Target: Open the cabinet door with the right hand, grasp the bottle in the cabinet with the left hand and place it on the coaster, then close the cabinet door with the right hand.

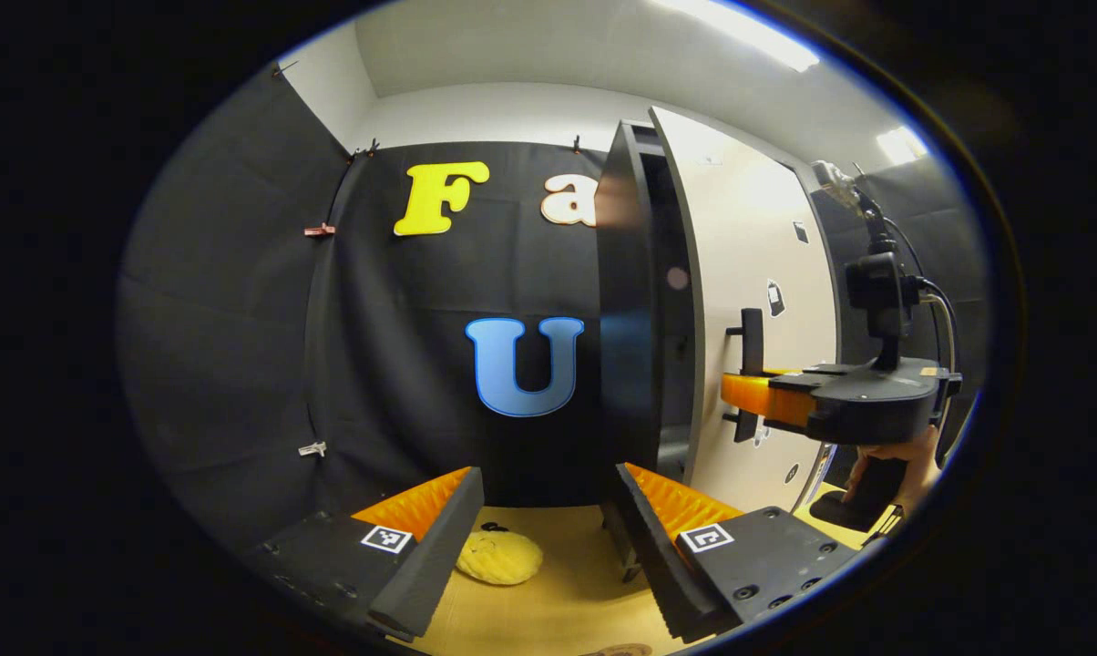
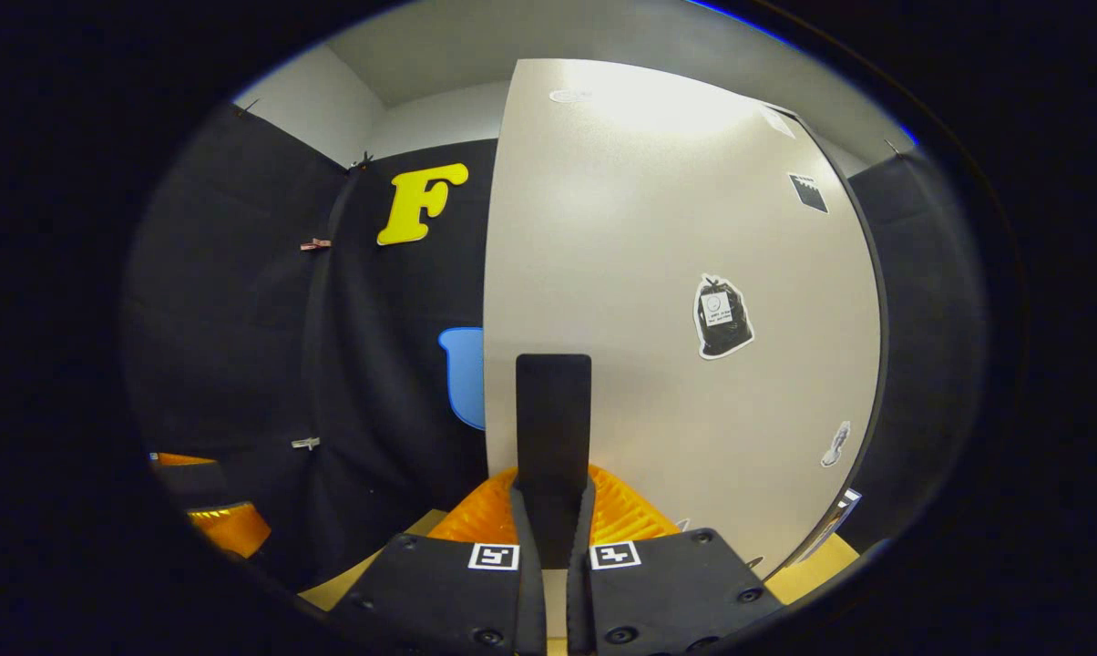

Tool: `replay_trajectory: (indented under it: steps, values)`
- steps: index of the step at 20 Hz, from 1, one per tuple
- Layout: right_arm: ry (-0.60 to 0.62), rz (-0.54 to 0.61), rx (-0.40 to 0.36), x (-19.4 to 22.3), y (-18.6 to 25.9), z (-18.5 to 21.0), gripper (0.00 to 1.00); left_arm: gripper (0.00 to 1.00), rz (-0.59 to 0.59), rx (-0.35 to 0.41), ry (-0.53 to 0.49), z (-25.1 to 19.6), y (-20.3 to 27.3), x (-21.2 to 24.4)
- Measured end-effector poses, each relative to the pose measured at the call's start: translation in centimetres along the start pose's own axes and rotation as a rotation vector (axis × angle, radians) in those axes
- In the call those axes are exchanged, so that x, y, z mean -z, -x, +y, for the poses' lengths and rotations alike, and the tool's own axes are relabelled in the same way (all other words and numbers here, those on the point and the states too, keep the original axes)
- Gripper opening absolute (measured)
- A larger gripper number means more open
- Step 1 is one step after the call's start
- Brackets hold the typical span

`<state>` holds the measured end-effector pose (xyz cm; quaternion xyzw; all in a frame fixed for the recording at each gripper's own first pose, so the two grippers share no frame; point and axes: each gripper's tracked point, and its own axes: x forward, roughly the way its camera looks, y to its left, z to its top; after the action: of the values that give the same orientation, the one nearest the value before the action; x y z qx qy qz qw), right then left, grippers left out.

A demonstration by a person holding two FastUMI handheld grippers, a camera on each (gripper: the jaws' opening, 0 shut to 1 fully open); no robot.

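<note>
Left gripper view: left gripper (image 1: 548, 538) hovered over tan wooden surface (image 1: 567, 592), jaws released — ready for bottle, hidden inside cabinet. Tall cream cabinet door (image 1: 758, 301) stood ajar.

Right gripper view: right gripper (image 2: 554, 533) jaws clenched on flat black door handle (image 2: 553, 419) — leverage for swinging door.

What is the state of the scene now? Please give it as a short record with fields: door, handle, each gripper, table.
door: cabinet door partly open, a dark gap at its edge in the left gripper view
handle: dark upright handle on the door's front
right gripper: right gripper shut on the handle
left gripper: left gripper open, holding nothing, above the table
table: a yellow coaster lies on the wooden table
bottle: cannot tell
</note>
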<state>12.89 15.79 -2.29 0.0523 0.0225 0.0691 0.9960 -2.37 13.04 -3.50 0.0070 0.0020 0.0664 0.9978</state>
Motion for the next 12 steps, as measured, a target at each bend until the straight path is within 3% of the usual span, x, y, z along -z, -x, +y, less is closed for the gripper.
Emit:
replay_trajectory:
  steps: [12]
  values:
    - [-0.054,0.026,-0.219,-1.6,10.8,-4.2,0.13,0.91,-0.022,-0.022,0.013,-11.2,4.0,-2.3]
